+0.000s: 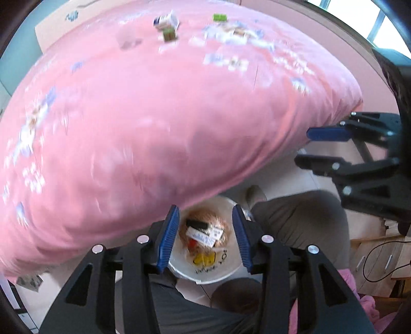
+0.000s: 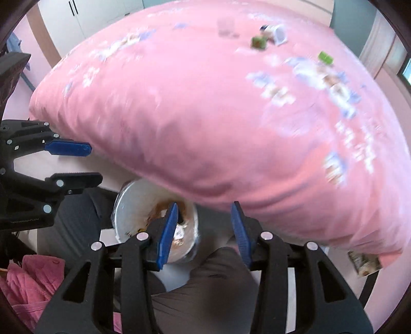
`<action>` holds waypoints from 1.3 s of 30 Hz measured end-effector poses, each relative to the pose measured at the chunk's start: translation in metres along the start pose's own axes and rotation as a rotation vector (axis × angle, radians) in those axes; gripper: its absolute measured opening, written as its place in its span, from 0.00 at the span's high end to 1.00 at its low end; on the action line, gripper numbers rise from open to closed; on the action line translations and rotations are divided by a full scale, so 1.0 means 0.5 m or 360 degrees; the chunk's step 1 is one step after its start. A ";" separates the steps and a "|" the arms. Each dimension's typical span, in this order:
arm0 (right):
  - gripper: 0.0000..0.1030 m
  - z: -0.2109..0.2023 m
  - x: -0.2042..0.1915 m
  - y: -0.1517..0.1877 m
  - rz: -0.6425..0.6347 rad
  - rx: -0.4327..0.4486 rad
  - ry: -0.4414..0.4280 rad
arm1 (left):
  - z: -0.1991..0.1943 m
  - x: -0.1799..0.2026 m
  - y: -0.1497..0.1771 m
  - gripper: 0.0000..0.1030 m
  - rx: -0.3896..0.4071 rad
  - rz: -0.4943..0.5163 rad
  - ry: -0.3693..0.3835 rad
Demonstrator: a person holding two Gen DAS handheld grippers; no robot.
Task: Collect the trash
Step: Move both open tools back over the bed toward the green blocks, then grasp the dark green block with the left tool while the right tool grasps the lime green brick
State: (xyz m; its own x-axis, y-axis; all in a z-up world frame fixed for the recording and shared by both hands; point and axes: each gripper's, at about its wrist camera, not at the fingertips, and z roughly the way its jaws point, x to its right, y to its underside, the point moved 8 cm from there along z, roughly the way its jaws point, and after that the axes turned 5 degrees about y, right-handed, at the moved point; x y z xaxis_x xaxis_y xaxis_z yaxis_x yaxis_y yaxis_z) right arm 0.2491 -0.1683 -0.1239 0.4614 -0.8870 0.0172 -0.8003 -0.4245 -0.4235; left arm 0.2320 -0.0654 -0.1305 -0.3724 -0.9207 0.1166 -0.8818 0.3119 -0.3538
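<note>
Now, with the left hand-held gripper (image 1: 205,236) and right hand-held gripper (image 2: 204,232) both open and empty above the bin (image 1: 231,272), reach carefully toward the green scraps (image 1: 220,17) far across the bed (image 1: 154,115).

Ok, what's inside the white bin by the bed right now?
The white bin holds a brownish liner with trash: white labelled wrappers, a black piece and something yellow. Anything deeper is covered.

The left hand-held gripper (image 1: 205,236) is seen with its blue pads apart and nothing between them, above a white bucket (image 1: 231,272) of trash. A pink bed (image 1: 154,115) carries small boxes (image 1: 167,21). The right hand-held gripper (image 1: 305,147) is seen at the right.
</note>
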 end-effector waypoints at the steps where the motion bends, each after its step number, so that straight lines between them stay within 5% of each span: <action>1: 0.53 -0.012 0.019 -0.014 0.0002 0.0021 0.0019 | -0.009 0.003 -0.019 0.54 0.0016 0.0008 -0.0014; 10: 0.36 -0.076 0.176 -0.156 0.0000 0.0177 0.0205 | -0.043 -0.002 -0.198 0.34 0.0141 -0.0019 -0.0131; 22: 0.36 -0.080 0.399 -0.348 0.0034 0.0233 0.0336 | -0.026 -0.047 -0.447 0.33 0.0241 -0.0160 -0.0246; 39: 0.36 0.123 0.545 -0.576 -0.0074 0.0143 0.0257 | 0.174 -0.147 -0.653 0.33 0.0120 -0.0395 -0.0309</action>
State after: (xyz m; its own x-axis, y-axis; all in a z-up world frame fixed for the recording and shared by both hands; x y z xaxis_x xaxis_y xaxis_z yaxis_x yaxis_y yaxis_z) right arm 0.6293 -0.2766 -0.0530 0.4240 -0.8874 0.1808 -0.7385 -0.4544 -0.4981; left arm 0.5722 -0.1199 -0.1042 -0.0802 -0.9963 0.0314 -0.9121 0.0607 -0.4054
